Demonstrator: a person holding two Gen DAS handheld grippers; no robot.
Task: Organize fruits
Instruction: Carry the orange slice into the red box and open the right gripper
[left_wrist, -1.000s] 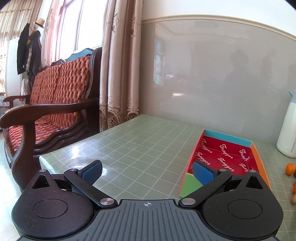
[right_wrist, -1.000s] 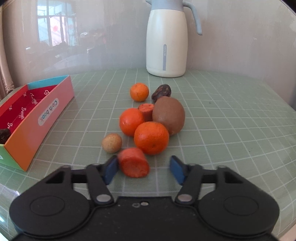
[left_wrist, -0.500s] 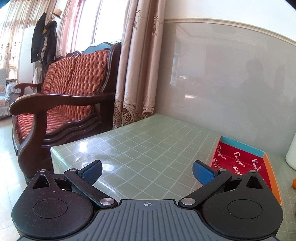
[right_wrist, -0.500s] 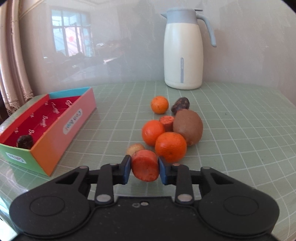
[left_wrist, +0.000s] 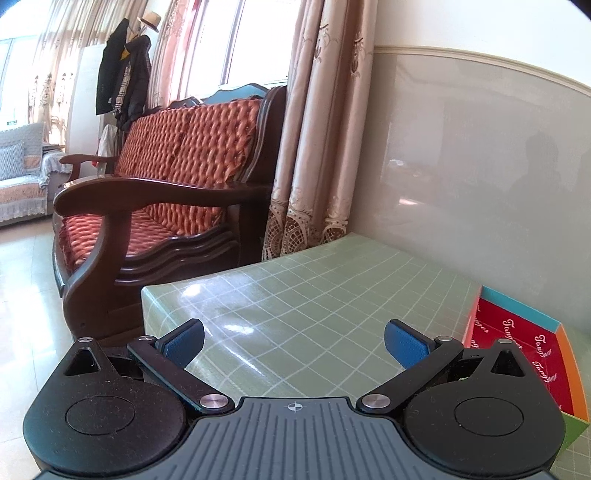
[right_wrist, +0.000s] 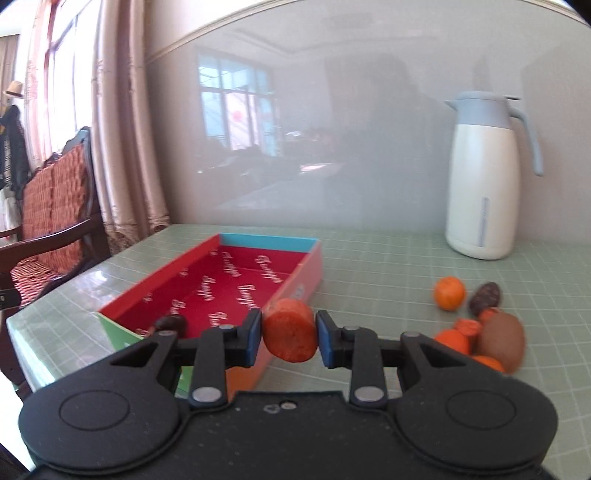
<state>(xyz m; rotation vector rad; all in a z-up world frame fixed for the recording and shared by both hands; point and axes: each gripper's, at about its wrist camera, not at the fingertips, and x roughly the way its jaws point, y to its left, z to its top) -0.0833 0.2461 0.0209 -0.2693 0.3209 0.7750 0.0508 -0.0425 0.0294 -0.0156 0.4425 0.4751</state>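
My right gripper (right_wrist: 289, 334) is shut on an orange carrot chunk (right_wrist: 289, 330) and holds it in the air beside the near right wall of the red-lined box (right_wrist: 236, 280). A dark date (right_wrist: 171, 324) lies in the box's near end. On the table to the right sit a small orange (right_wrist: 448, 292), a dark date (right_wrist: 484, 295), another carrot piece (right_wrist: 467, 326), a brown kiwi (right_wrist: 500, 341) and two more oranges, partly hidden behind the gripper body. My left gripper (left_wrist: 293, 345) stands open over bare table, with the box (left_wrist: 532, 343) at its right.
A white jug with a pale blue lid (right_wrist: 484, 177) stands by the back wall. A wooden sofa with red cushions (left_wrist: 166, 192) and curtains (left_wrist: 314, 147) border the table's left end. The table's left corner (left_wrist: 147, 295) drops off near the left gripper.
The right gripper closed on the carrot chunk, lifted it and swung left toward the box. The left gripper swung left, so the box slid to the right edge of its view.
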